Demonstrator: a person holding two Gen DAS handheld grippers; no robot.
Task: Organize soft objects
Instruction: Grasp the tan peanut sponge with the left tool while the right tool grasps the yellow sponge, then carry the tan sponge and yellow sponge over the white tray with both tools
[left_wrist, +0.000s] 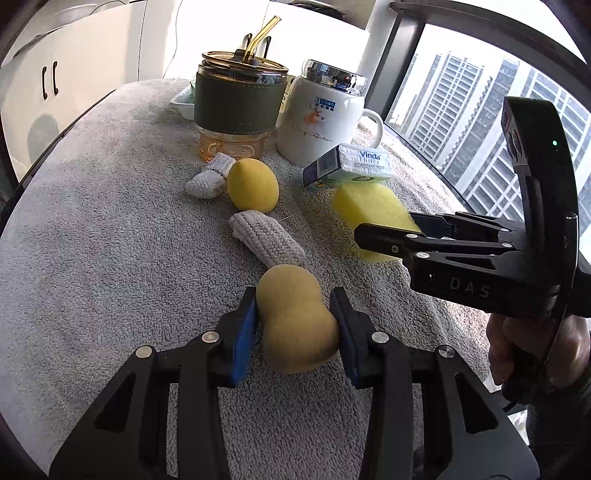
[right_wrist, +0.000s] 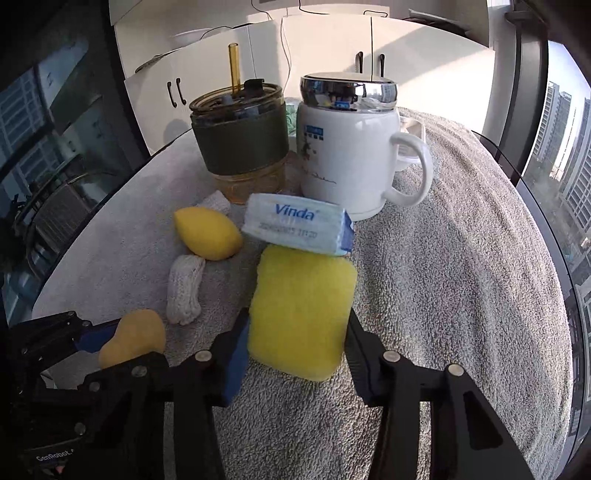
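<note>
My left gripper (left_wrist: 293, 325) is shut on a tan gourd-shaped sponge (left_wrist: 295, 321), low on the grey towel (left_wrist: 92, 240); the sponge also shows in the right wrist view (right_wrist: 133, 338). My right gripper (right_wrist: 295, 350) is shut on a yellow rectangular sponge (right_wrist: 301, 310), seen from the side in the left wrist view (left_wrist: 369, 212). A Vinda tissue pack (right_wrist: 299, 227) leans on that sponge's far end. A yellow egg-shaped sponge (left_wrist: 252, 184) and two knitted white pieces (left_wrist: 267, 238) (left_wrist: 210, 177) lie between.
An amber glass cup with a green sleeve and straw (left_wrist: 240, 107) and a white lidded mug (left_wrist: 321, 118) stand at the back. A white dish (left_wrist: 183, 101) sits behind them. The towel's edge drops off at the right by the window.
</note>
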